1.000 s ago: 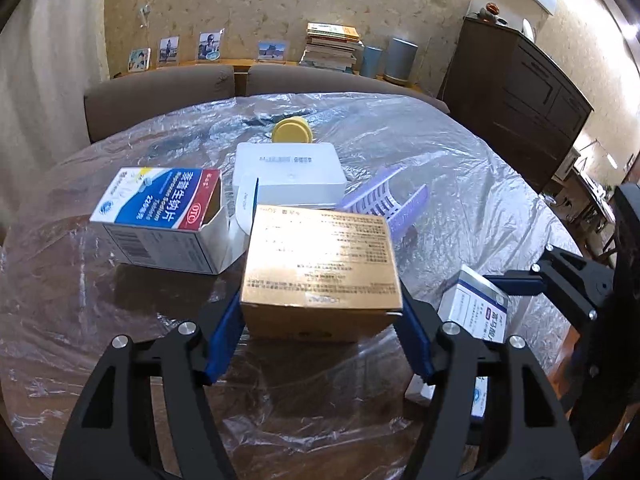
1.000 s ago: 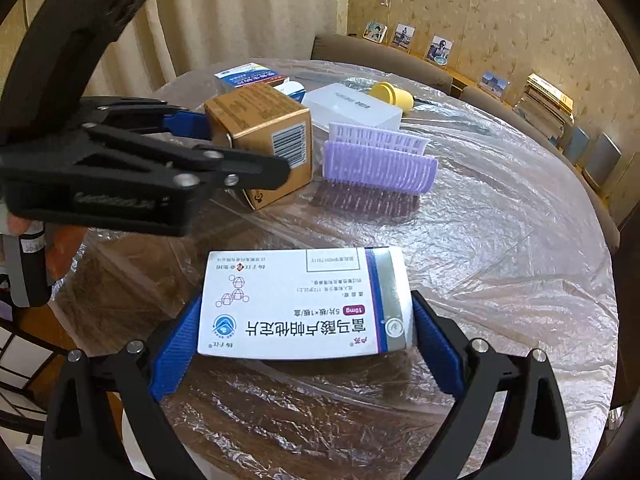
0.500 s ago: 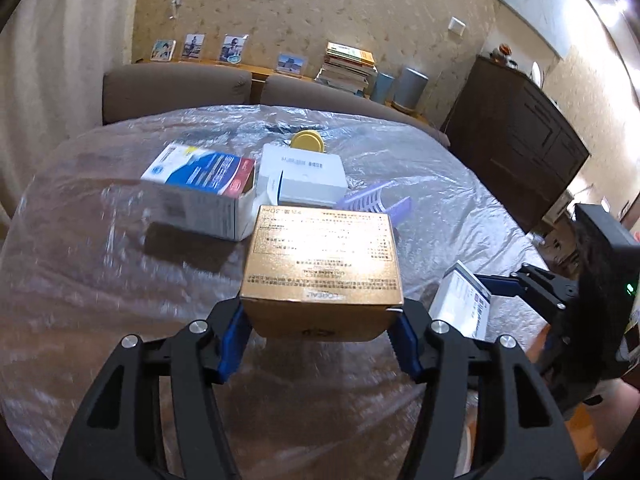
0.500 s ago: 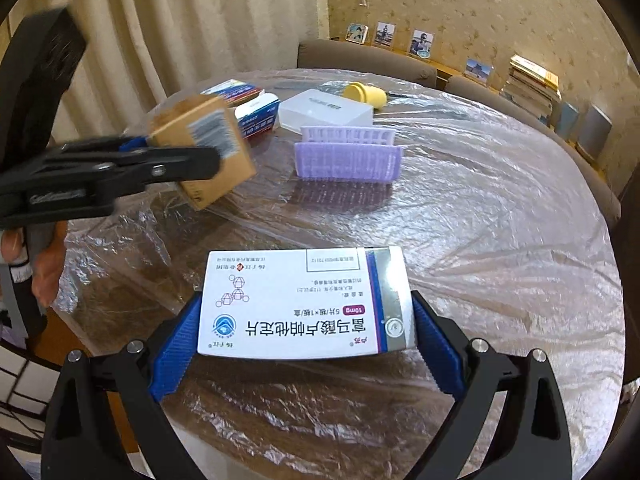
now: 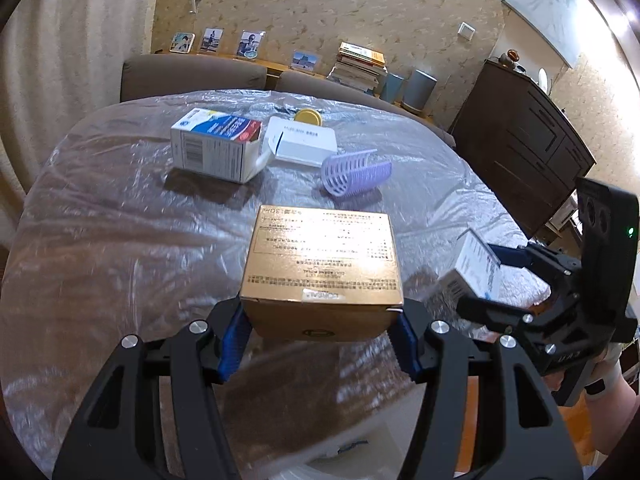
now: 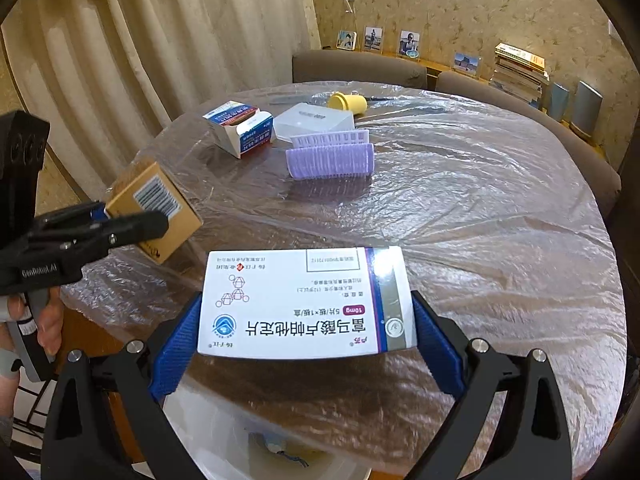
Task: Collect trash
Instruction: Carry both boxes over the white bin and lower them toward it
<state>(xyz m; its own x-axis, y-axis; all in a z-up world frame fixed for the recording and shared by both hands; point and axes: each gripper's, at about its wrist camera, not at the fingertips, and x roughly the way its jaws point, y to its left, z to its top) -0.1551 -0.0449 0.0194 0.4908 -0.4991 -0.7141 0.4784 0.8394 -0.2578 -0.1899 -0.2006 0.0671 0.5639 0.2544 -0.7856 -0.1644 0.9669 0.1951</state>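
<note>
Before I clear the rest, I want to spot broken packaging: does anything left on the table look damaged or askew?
The blue and white box lies on its side with an end flap hanging open. The purple ribbed sleeve also lies tipped over beside the white box. Nothing looks spilled.

left wrist: near table (image 5: 120, 240) edge, facing across | right wrist: likewise | shared: tabletop

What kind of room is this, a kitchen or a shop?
Neither, it seems: probably a home dining or living room. A round table under plastic wrap has upholstered chairs behind it, with family photos, stacked books and a dark wooden cabinet along the papered walls.
</note>
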